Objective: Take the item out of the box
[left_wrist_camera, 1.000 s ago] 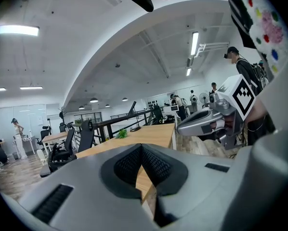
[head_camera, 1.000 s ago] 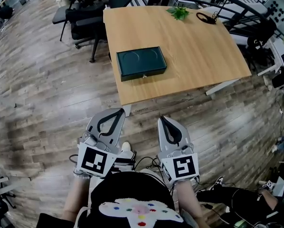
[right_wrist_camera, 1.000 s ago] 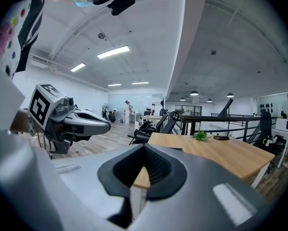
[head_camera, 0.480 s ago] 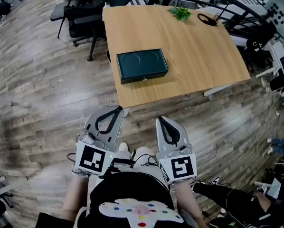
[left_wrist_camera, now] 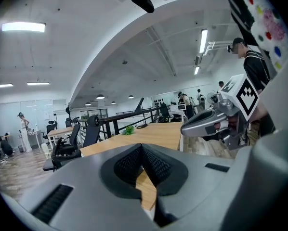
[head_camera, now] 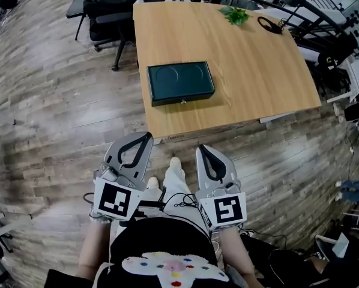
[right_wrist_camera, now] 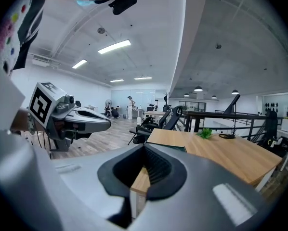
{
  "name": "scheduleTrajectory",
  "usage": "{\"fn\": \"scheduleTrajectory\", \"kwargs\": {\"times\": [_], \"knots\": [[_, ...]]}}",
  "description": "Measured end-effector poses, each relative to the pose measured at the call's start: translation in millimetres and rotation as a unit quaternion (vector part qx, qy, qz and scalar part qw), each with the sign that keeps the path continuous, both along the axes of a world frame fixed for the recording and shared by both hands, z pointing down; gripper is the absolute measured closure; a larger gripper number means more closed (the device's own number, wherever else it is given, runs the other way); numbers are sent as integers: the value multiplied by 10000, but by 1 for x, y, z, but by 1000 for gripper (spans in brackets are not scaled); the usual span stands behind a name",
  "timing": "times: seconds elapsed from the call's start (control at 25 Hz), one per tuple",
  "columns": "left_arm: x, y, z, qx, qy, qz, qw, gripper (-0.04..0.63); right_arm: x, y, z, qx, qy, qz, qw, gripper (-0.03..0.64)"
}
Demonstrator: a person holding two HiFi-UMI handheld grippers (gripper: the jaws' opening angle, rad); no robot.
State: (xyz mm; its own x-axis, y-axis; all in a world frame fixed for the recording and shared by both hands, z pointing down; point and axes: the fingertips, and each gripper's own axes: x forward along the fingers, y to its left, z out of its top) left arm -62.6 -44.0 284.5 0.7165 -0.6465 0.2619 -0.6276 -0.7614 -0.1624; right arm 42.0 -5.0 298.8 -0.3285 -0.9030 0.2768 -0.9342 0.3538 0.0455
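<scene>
Box (head_camera: pixel 180 81) lies shut near the bench's (head_camera: pixel 251 65) front edge, well apart from our left claw (head_camera: pixel 147 137) and right claw (head_camera: pixel 202 149), both pressed together, empty, above the floor (head_camera: pixel 59 119).

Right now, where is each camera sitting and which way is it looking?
Head view: on the person's head, facing steeply down at table, green box, floor; shows left tongs, right tongs, legs.
Left gripper view: on the left tongs, facing forward over the table; shows its shut jaws, right tongs.
Right gripper view: on the right tongs, facing the table; shows its shut jaws, left tongs.
Shared: all see the table; gripper views, the plant.
</scene>
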Motion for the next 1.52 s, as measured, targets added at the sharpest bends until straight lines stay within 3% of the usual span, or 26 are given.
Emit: {"fn": "scheduleTrajectory", "kwargs": {"times": [0.6,0.96,1.52], "knots": [[9,-56,34,-171,-197,-547,9982,594,20,-82,52,-408,80,-589,9974,607],[2,-76,71,-477,-210,-1017,9934,594,17,-119,89,-640,133,-934,9935,607],[4,-102,114,-798,-367,-1375,9866,594,38,-171,164,-1211,374,-785,9888,607]]}}
